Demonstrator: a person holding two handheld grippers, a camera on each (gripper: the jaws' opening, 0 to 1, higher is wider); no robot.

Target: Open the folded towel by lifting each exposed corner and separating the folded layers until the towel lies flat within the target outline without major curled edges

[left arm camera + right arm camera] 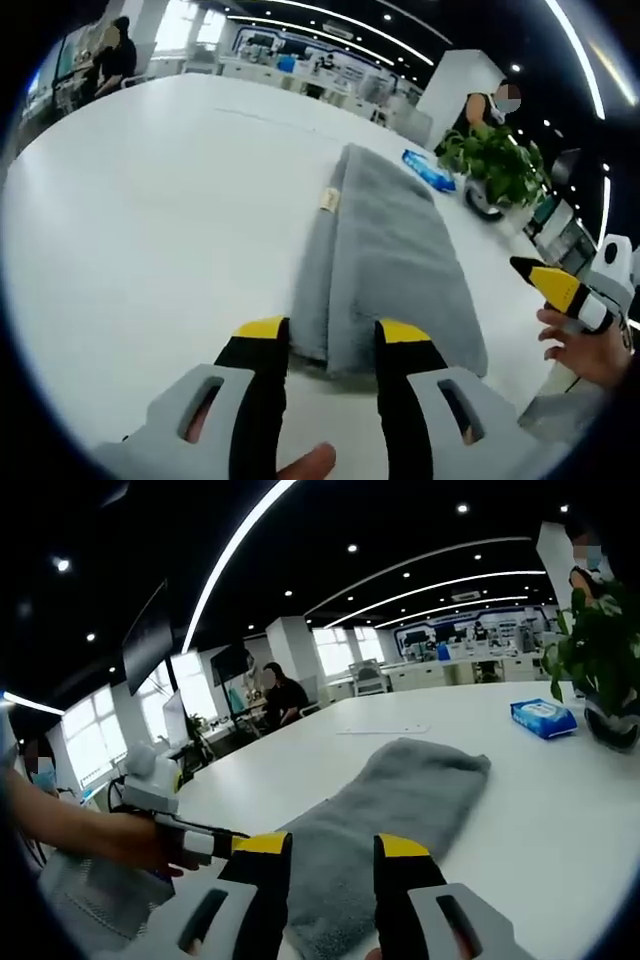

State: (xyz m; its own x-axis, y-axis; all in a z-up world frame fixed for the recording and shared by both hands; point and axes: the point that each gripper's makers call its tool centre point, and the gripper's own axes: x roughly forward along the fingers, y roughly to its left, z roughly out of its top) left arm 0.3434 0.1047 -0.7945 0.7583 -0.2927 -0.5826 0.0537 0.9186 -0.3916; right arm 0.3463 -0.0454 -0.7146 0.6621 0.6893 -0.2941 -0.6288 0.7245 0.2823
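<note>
Left gripper view: left gripper [332, 335], jaws parted and empty, hovers at the near end of the folded grey towel [390, 255] lying lengthwise on the white table [150, 230]; blue packet [428, 170] and plant [495, 160] beyond. Right gripper view: right gripper [332, 852], jaws likewise apart, above the towel's near end.

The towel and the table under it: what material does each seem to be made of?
The grey towel looks like soft terry or microfibre cloth: matte, fuzzy pile, thick rounded folds, a small sewn label at one edge. The white table seems a smooth, hard laminate or coated board, with a faint sheen; which one exactly cannot be told.
</note>
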